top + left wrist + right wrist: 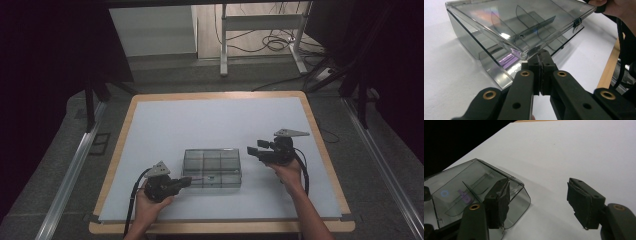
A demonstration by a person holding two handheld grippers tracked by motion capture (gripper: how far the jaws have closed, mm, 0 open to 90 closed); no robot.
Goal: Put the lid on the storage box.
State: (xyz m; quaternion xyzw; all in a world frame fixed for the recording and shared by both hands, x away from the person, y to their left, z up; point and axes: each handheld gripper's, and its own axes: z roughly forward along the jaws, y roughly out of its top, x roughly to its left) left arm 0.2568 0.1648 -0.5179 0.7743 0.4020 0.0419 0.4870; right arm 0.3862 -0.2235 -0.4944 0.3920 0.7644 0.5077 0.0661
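A clear smoky plastic compartment box point(212, 167) lies on the white table top point(215, 120), near its front. In the left gripper view its lid point(524, 22) is tilted up off the base, and my left gripper point(540, 56) is shut on the lid's front rim. From above, the left gripper point(189, 181) meets the box's front left corner. My right gripper point(254, 150) stands open just right of the box. One of its jaws crosses the box's rounded corner point(521, 200), the other hangs over bare table. A small purple piece point(465, 196) lies inside the box.
The white top has a wooden border point(320, 145). Beyond the table's far edge stand a desk's metal legs point(223, 45) and loose cables point(275, 42) on the floor. Dark curtains flank both sides. Rails point(65, 185) run along the floor at left and right.
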